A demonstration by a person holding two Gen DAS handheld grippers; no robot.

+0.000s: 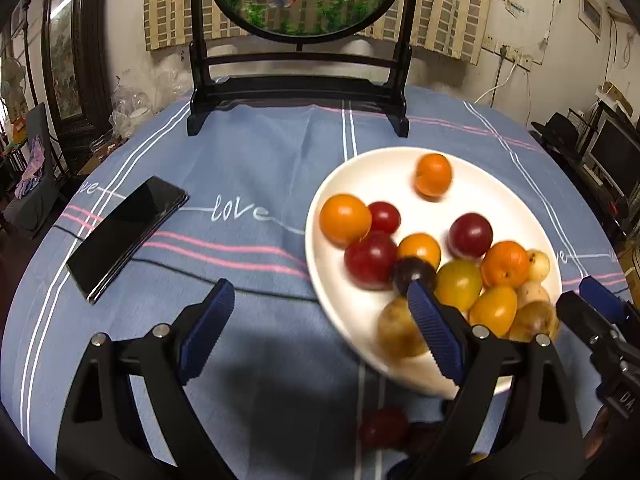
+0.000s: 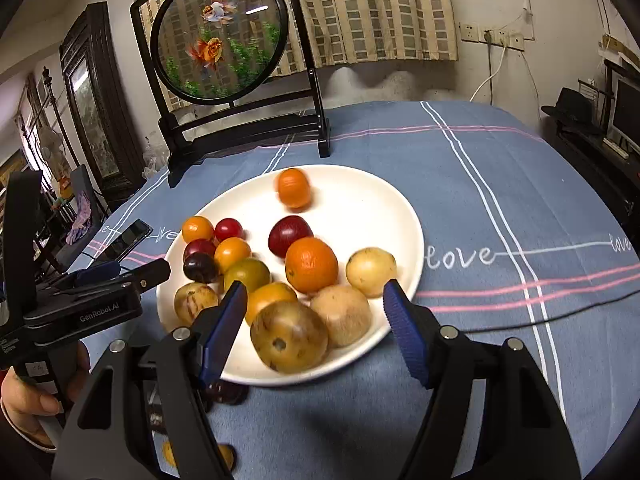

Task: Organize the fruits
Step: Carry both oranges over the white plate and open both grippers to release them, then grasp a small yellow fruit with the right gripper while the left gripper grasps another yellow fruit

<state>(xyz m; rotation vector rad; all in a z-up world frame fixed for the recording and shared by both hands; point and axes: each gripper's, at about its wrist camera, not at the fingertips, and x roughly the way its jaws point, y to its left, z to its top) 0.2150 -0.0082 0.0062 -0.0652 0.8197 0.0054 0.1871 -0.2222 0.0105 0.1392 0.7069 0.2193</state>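
Both tongs stand wide with nothing gripped: the left tongs straddle the near left rim of the round white plate without pressing it, and the right tongs hang open over the plate's near edge, around a speckled brown-yellow fruit. No earlier view is given to compare. That plate carries the fruits: orange mandarins, dark red plums and pale yellow-brown ones, mostly clustered toward the near side, one small orange fruit apart at the far side. A few more red and orange pieces lie on the cloth just in front of the plate. The surface is covered by a blue-grey tablecloth with white and pink stripes and the word "love". A black phone lies left of the plate. Behind stands a black wooden frame holding a round goldfish panel. Checked curtains, wall sockets and dark furniture fill the room.
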